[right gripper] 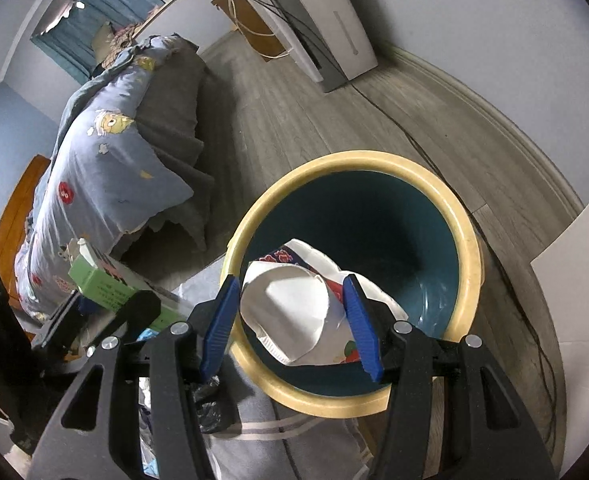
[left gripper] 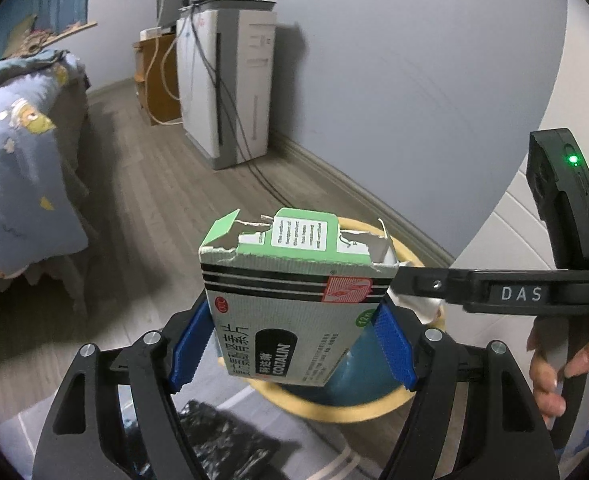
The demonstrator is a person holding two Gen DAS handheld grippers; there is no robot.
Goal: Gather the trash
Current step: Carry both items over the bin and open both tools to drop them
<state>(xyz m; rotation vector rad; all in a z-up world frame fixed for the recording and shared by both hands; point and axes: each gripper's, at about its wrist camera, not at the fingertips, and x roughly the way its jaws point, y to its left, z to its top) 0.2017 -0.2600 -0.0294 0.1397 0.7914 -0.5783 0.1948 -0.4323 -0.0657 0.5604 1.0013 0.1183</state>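
On the grey wood floor (right gripper: 294, 120) sits your round blue bin with a yellow rim (right gripper: 470, 240). Your right claw (right gripper: 290, 320) squeezes a crumpled white paper cup (right gripper: 290, 304) over it; let go next. Your left claw (left gripper: 294, 344) grips a torn green-and-white cardboard box (left gripper: 290, 304) just beside.

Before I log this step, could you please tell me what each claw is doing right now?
Left claw: closed on the torn medicine box.
Right claw: closed on the crumpled paper cup, over the bin.
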